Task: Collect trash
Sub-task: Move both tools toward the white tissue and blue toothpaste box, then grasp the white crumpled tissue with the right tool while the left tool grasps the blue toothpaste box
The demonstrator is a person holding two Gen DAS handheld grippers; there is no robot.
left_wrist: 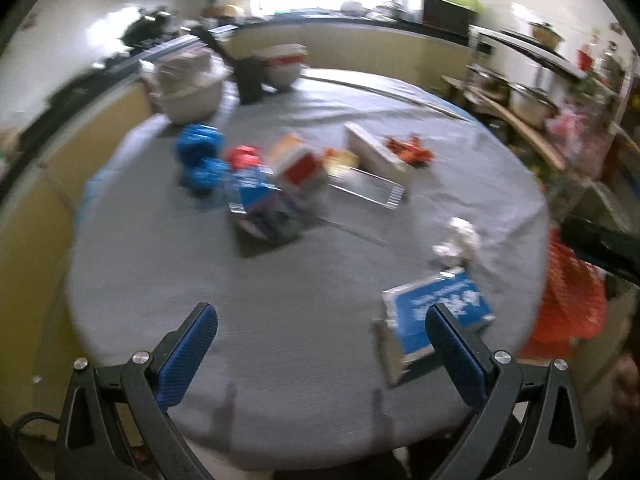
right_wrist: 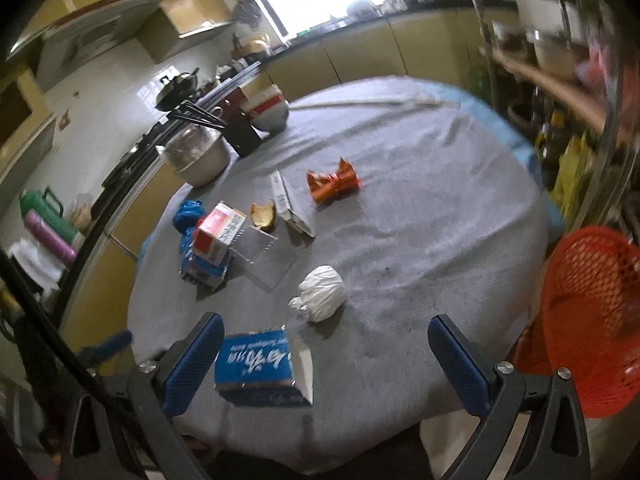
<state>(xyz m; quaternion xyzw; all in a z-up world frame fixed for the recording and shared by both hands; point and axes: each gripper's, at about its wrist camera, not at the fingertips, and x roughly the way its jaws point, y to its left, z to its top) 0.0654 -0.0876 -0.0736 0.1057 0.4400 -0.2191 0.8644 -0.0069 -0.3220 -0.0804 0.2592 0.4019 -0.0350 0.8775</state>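
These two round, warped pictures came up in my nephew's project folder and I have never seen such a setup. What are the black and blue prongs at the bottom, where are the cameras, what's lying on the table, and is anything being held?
No robot here: a person holds a two-finger gripper in each hand, each carrying a fisheye camera, hence the warped view. The prongs are the open left gripper and open right gripper; neither holds anything. On the round grey-clothed table lies trash: a blue printed carton nearest, a knotted white plastic bag, a crumpled orange snack wrapper, a red-and-white small box, a crumpled blue plastic bag. A red mesh basket stands at the table's right edge. Bowls stand at the far side.
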